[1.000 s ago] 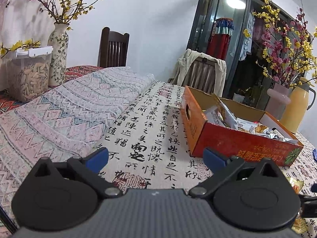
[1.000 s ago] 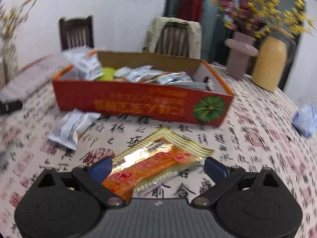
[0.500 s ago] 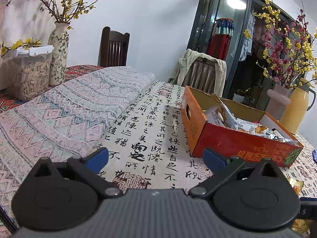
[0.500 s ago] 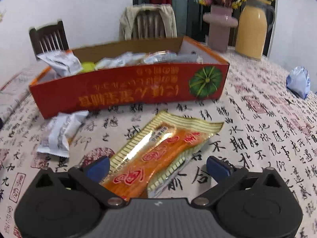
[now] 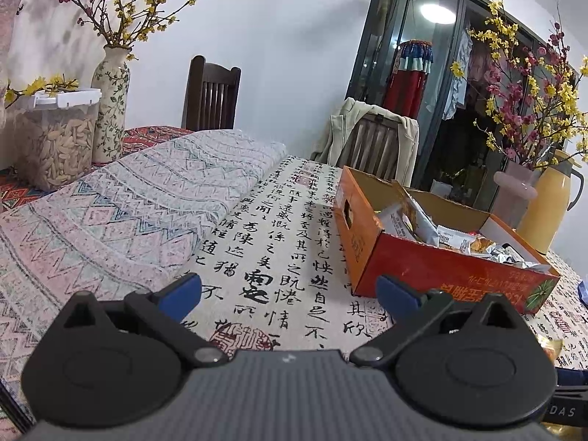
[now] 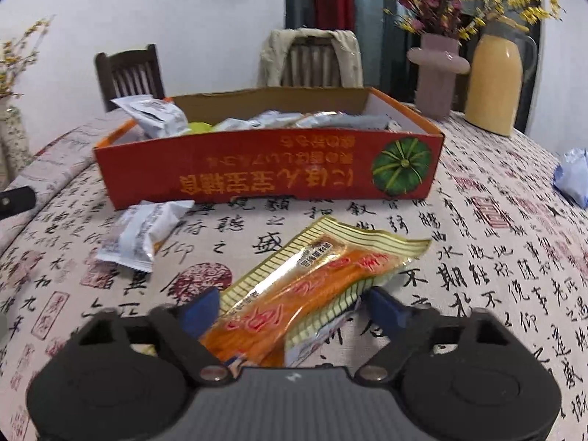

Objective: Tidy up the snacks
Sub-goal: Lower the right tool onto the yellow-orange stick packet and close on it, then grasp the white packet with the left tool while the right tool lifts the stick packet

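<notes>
An orange and gold snack packet point(image 6: 312, 279) lies on the calligraphy tablecloth in front of the red cardboard box point(image 6: 264, 180), which holds several wrapped snacks. My right gripper point(image 6: 292, 305) straddles the packet's near end. Its jaws are closing, and both blue pads touch the packet's edges. A white snack packet point(image 6: 143, 235) lies on the cloth left of it, near the box's front wall. My left gripper point(image 5: 288, 290) hovers open over bare cloth, with nothing between its fingers. From there the box point(image 5: 441, 272) is to the right.
A yellow thermos point(image 6: 494, 81) and a pink vase point(image 6: 437, 73) stand behind the box on the right. A blue-white wrapper point(image 6: 573, 180) lies at the far right. A folded patterned cloth point(image 5: 110, 220), a seed jar point(image 5: 55, 143) and a flowered vase point(image 5: 110, 103) are at the left.
The right gripper's fingers have come in from wide apart onto the orange packet's edges, and the view has swung a little. The left gripper has not moved.
</notes>
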`<state>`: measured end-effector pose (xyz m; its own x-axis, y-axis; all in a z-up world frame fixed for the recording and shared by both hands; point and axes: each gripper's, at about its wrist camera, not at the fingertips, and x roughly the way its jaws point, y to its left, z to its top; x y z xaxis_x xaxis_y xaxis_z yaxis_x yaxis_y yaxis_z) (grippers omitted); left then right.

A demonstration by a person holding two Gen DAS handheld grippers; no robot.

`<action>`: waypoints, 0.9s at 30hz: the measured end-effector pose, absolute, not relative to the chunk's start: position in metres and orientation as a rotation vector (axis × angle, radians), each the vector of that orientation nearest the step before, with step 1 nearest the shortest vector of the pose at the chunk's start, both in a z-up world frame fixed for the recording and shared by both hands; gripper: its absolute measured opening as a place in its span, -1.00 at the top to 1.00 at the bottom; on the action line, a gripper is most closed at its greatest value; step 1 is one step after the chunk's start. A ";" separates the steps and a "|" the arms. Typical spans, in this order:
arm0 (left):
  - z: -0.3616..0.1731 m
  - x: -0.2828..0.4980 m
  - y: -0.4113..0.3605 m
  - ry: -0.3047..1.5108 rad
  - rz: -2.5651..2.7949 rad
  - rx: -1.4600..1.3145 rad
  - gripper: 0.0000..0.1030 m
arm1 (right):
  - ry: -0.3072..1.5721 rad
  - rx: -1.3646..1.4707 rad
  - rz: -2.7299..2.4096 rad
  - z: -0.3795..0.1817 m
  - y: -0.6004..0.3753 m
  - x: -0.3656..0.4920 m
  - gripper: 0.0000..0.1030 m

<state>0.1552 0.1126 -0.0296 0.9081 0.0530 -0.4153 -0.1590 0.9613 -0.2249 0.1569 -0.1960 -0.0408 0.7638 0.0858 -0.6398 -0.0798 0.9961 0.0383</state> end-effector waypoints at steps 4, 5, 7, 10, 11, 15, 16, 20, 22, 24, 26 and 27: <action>-0.030 0.156 0.112 0.419 0.110 -0.256 -1.00 | 0.676 0.030 0.120 -0.035 -0.213 0.151 0.18; -0.030 0.155 0.112 0.421 0.110 -0.255 -1.00 | 0.672 0.031 0.122 -0.035 -0.216 0.150 0.26; -0.030 0.156 0.112 0.428 0.113 -0.254 -1.00 | 0.657 0.048 0.122 -0.034 -0.224 0.146 0.33; -0.030 0.157 0.116 0.429 0.132 -0.282 -1.00 | 0.627 0.121 0.122 -0.033 -0.243 0.143 0.45; -0.030 0.158 0.118 0.435 0.139 -0.292 -1.00 | 0.616 0.156 0.130 -0.033 -0.251 0.143 0.48; -0.031 0.163 0.122 0.464 0.163 -0.314 -1.00 | 0.587 0.256 0.137 -0.035 -0.280 0.143 0.52; -0.031 0.164 0.122 0.464 0.166 -0.311 -1.00 | 0.574 0.277 0.142 -0.034 -0.286 0.142 0.52; -0.024 0.155 0.117 0.417 0.234 -0.282 -1.00 | 0.524 0.341 0.168 -0.032 -0.304 0.143 0.52; -0.018 0.153 0.108 0.443 0.205 -0.249 -1.00 | 0.508 0.364 0.185 -0.031 -0.310 0.145 0.52; -0.014 0.154 0.093 0.476 0.172 -0.212 -1.00 | 0.504 0.382 0.206 -0.033 -0.312 0.149 0.52; -0.011 0.160 0.077 0.511 0.141 -0.167 -1.00 | 0.507 0.398 0.231 -0.038 -0.312 0.153 0.52; -0.011 0.164 0.068 0.531 0.124 -0.148 -1.00 | 0.511 0.402 0.240 -0.040 -0.311 0.154 0.52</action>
<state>0.1640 0.0683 -0.0112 0.8551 0.0796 -0.5123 -0.1559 0.9819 -0.1077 0.1537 -0.3113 -0.0403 0.8467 0.3204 -0.4248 -0.1228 0.8945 0.4299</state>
